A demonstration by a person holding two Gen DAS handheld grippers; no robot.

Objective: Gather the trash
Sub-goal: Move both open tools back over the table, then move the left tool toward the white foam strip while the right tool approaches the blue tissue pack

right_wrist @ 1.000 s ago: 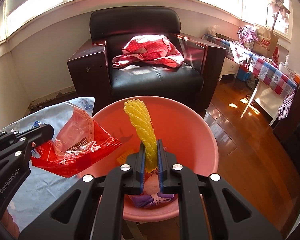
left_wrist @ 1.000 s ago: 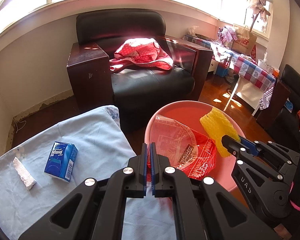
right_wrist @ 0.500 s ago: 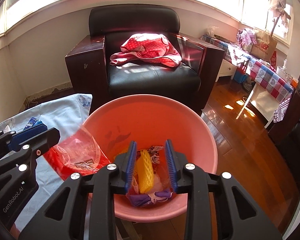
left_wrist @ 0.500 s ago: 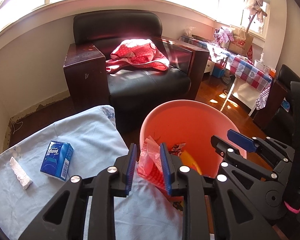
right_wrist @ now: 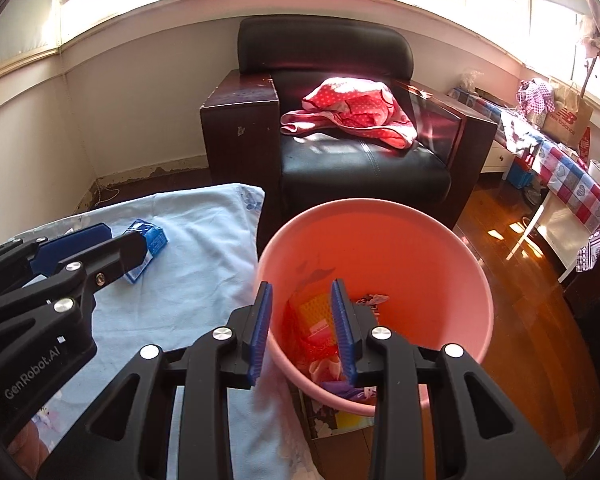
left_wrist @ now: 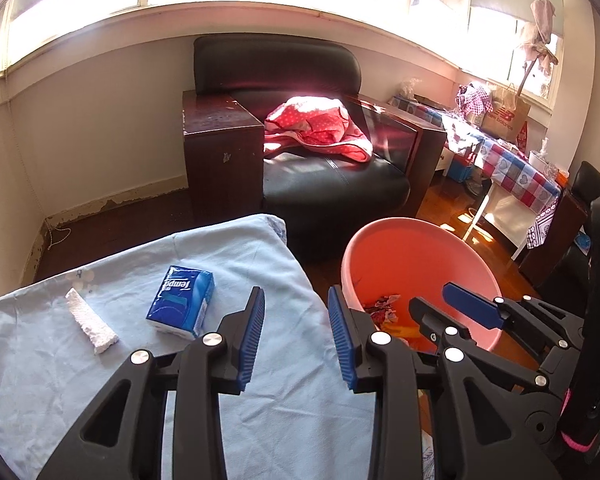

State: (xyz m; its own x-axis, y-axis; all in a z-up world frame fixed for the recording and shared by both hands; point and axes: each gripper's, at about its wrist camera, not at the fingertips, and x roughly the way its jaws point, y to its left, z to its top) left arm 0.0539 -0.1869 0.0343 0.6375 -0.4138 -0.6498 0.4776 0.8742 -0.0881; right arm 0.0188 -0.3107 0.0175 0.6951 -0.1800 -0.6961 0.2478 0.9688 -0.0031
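Observation:
A pink bucket (left_wrist: 380, 240) (right_wrist: 380, 220) stands beside the cloth-covered table. It holds a red wrapper (right_wrist: 300, 336), yellow foam netting (right_wrist: 316, 308) and other scraps. My left gripper (left_wrist: 296, 336) is open and empty over the table's right edge. My right gripper (right_wrist: 302, 328) is open and empty above the bucket's near rim; it also shows in the left wrist view (left_wrist: 448, 304). A blue tissue pack (left_wrist: 180, 306) (right_wrist: 150, 242) and a white foam strip (left_wrist: 90, 320) lie on the light blue cloth (left_wrist: 260, 264).
A black leather armchair (left_wrist: 324, 168) with a red dotted garment (left_wrist: 316, 124) stands behind the table and bucket. A table with a checked cloth (left_wrist: 516, 168) is at the right. Wooden floor (right_wrist: 520, 300) lies right of the bucket.
Both grippers opened. The red wrapper dropped from my left gripper and the yellow netting from my right one into the bucket. My left gripper swung left toward the table.

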